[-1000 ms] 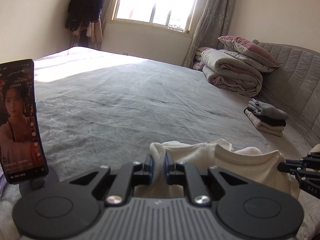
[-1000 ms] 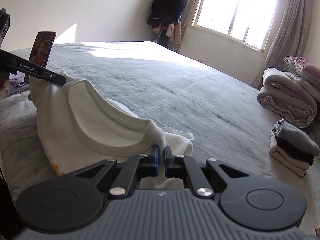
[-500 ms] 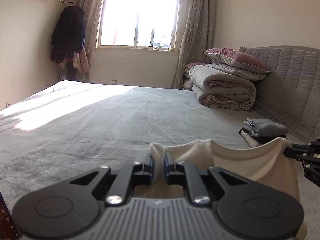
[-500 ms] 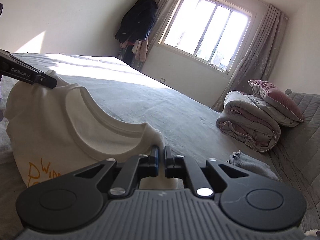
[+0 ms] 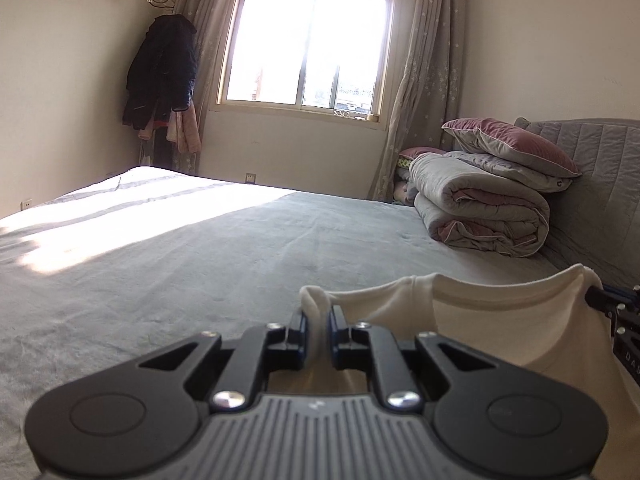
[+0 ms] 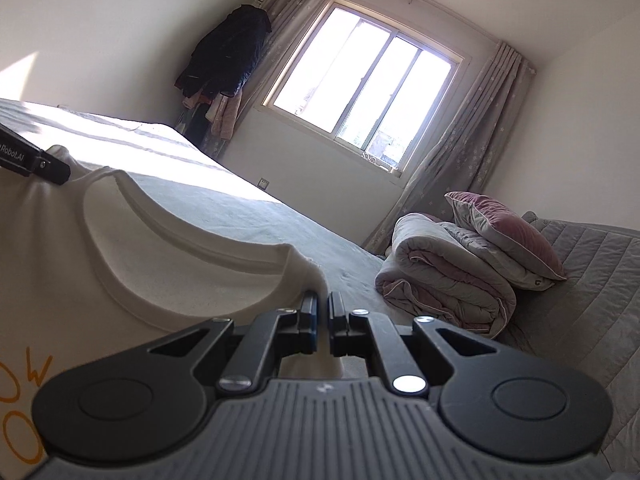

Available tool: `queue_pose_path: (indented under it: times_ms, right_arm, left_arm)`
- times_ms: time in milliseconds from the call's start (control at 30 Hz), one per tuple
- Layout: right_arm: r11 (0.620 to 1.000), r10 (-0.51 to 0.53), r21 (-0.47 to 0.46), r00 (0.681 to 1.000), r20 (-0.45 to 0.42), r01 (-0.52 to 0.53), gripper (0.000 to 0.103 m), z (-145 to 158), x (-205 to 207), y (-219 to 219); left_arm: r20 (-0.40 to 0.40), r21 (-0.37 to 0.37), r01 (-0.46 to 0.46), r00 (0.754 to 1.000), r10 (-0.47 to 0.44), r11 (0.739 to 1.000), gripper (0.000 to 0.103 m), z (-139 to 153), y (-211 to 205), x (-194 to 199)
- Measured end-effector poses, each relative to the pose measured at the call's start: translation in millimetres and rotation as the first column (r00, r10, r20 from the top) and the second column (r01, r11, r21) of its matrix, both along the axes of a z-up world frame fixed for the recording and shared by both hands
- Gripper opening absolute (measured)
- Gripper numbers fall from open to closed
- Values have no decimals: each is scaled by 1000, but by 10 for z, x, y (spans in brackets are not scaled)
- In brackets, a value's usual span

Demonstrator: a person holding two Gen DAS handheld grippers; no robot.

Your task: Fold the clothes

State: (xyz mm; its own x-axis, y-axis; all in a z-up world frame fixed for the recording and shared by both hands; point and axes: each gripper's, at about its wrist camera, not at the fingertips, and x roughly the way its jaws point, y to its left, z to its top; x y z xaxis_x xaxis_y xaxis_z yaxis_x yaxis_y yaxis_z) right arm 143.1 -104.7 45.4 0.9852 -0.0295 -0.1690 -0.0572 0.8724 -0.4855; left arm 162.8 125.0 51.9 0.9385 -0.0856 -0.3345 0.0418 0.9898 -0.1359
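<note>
2 grippers, left gripper (image 5: pixel 316 332) and right gripper (image 6: pixel 323 322), each pinch a cream T-shirt (image 6: pixel 132 252) above the grey bed (image 5: pixel 200 260).

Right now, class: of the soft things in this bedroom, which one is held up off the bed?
The cream T-shirt, gripped at its shoulders by both tongs; the rolled quilt and pillow rest by the headboard.

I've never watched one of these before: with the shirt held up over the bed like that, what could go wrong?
1. Each gripper, left and right, pinches only a thin bit of the shirt at a shoulder, so a corner may slip free.
2. The hanging shirt could land creased on the bed.
</note>
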Motion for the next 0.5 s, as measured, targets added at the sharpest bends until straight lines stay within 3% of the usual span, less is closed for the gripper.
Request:
queue_pose_path:
  times_ms: [300, 500]
  right_arm:
    - [997, -40, -58, 999, 17, 41, 6, -391, 569, 31]
    - [996, -61, -70, 997, -54, 57, 6, -708, 895, -24]
  left_arm:
    - [-58, -6, -76, 995, 76, 997, 11, -417, -128, 757]
    - [-100, 28, -94, 990, 96, 995, 11, -726, -257, 1107]
